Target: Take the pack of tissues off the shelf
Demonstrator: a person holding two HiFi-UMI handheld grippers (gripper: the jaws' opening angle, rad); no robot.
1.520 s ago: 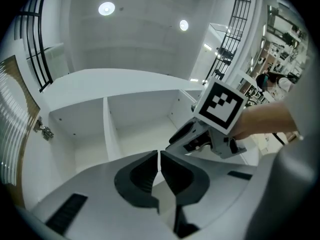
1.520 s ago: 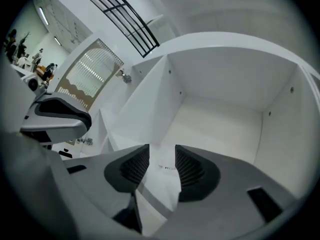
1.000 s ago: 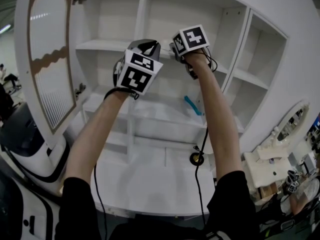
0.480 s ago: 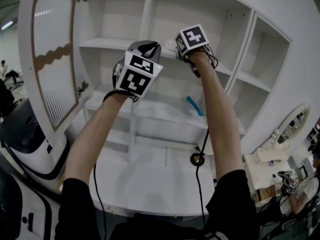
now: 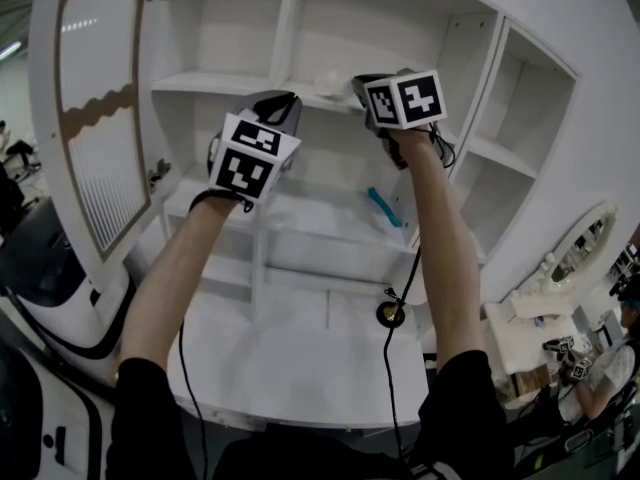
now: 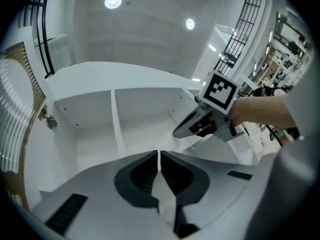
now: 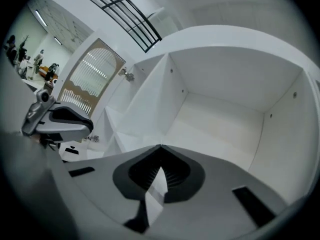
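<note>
we see the cabinet (image 5: 560, 28) standing open above the desk (image 5: 300, 358), with its door (image 5: 95, 118) swung out to the left. that leaves the full front of the shelves free for access.

the right tool (image 7: 161, 147) is clenched: its jaws meet at the tips with nothing held between them. it is held level at the height of the upper shelf (image 5: 200, 87). the compartment in front of it is wide and open to the back wall.

the pack of tissues (image 5: 327, 79) shows as a small white lump in the head view. it lies at the front edge of the upper shelf, just right of the vertical divider (image 5: 286, 28) and just left of the right tool's tips. we cannot tell whether the tool touches it.

the left tool (image 6: 159, 154) is also clenched. its jaws are together but for a hairline slit, with nothing in them. it is held lower than the right tool and to its left, in front of the divider and apart from the pack.

a blue object (image 5: 383, 208) lies on a lower shelf beneath the right forearm. a black cable (image 5: 400, 298) hangs from the right tool down over the desk.
</note>
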